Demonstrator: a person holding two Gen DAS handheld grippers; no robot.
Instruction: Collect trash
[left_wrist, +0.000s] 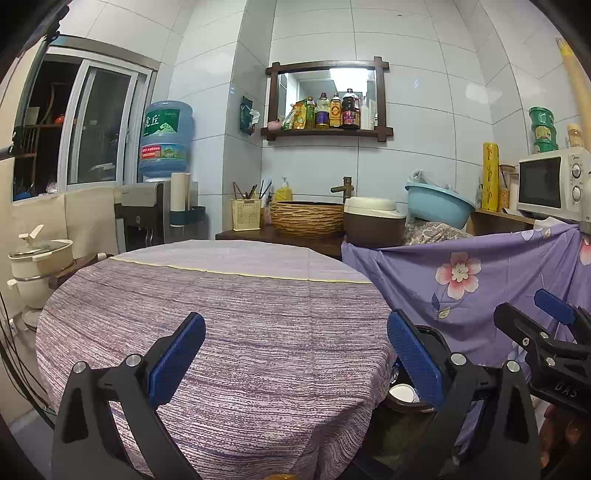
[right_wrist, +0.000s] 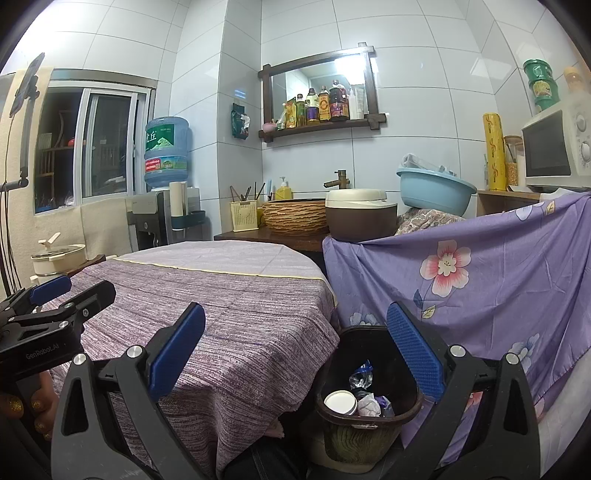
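Note:
A dark brown trash bin (right_wrist: 369, 417) stands on the floor beside the round table (right_wrist: 229, 314), which has a purple striped cloth. In the bin lie a white paper cup (right_wrist: 340, 402), crumpled plastic (right_wrist: 360, 376) and other scraps. My right gripper (right_wrist: 295, 350) is open and empty, above the table's right edge and the bin. My left gripper (left_wrist: 295, 354) is open and empty over the table top. The bin's rim (left_wrist: 402, 395) shows partly behind its right finger. The right gripper (left_wrist: 546, 328) shows at the far right of the left wrist view. The left gripper (right_wrist: 62, 295) shows at the left of the right wrist view.
A purple floral cloth (right_wrist: 480, 295) drapes over furniture right of the bin. Behind the table a counter holds a woven basin (right_wrist: 295, 218), a rice cooker (right_wrist: 360, 214), a blue tub (right_wrist: 434, 188) and a microwave (right_wrist: 554, 147). A water dispenser (right_wrist: 162, 184) and a pot (right_wrist: 59, 258) stand at left.

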